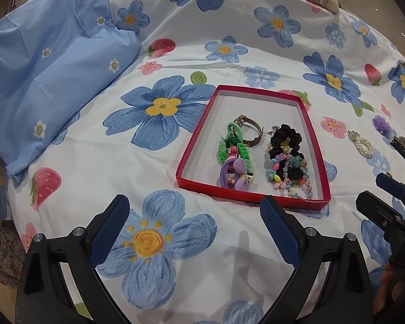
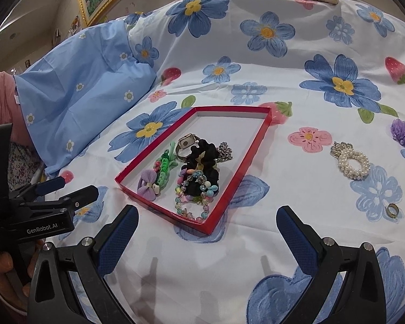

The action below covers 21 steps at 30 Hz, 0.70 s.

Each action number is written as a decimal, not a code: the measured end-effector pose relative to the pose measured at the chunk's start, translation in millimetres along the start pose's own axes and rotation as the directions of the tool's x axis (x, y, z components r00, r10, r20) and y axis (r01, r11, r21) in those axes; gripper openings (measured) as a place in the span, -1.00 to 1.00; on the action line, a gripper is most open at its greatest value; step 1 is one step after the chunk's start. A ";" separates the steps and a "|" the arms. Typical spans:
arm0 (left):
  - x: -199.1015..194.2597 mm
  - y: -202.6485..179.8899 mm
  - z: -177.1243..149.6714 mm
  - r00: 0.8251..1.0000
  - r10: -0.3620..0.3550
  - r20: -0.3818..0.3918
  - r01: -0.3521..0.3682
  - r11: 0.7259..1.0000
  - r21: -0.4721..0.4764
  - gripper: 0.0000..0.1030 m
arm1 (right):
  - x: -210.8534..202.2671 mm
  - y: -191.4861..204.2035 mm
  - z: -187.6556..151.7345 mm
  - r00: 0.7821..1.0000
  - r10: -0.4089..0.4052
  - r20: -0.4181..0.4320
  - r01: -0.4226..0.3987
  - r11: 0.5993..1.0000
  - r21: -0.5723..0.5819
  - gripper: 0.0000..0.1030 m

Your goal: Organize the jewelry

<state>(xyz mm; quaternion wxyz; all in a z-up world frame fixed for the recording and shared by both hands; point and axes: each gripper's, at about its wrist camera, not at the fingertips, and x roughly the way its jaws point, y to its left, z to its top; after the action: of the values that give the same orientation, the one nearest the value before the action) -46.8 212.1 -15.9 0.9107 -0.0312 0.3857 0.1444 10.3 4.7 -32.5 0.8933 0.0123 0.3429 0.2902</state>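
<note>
Red box (image 2: 256,137) holds most pieces | pearl bracelet (image 2: 351,163), ring (image 2: 392,210) remain | we keep both claws spread: left (image 1: 194,221), right (image 2: 208,232)

**Two cameras looking down at one bed**

Each camera rides on a gripper, low over the flowered sheet (image 1: 229,35), facing the far pillow. Both see the red tray (image 1: 320,162) mid-frame. The right view sits further right, showing the pearl bracelet (image 2: 353,163).
</note>
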 end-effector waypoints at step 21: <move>-3.8 -2.7 -2.8 1.000 -0.006 0.024 0.005 1.000 0.017 0.90 | 5.0 -4.1 -2.8 1.000 0.003 -0.008 -0.003 1.000 0.004 1.00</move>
<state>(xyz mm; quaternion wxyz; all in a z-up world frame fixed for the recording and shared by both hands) -50.5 208.1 -15.3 0.9160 -0.0228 0.3757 0.1390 13.6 3.4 -38.5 0.8916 0.0135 0.3469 0.2909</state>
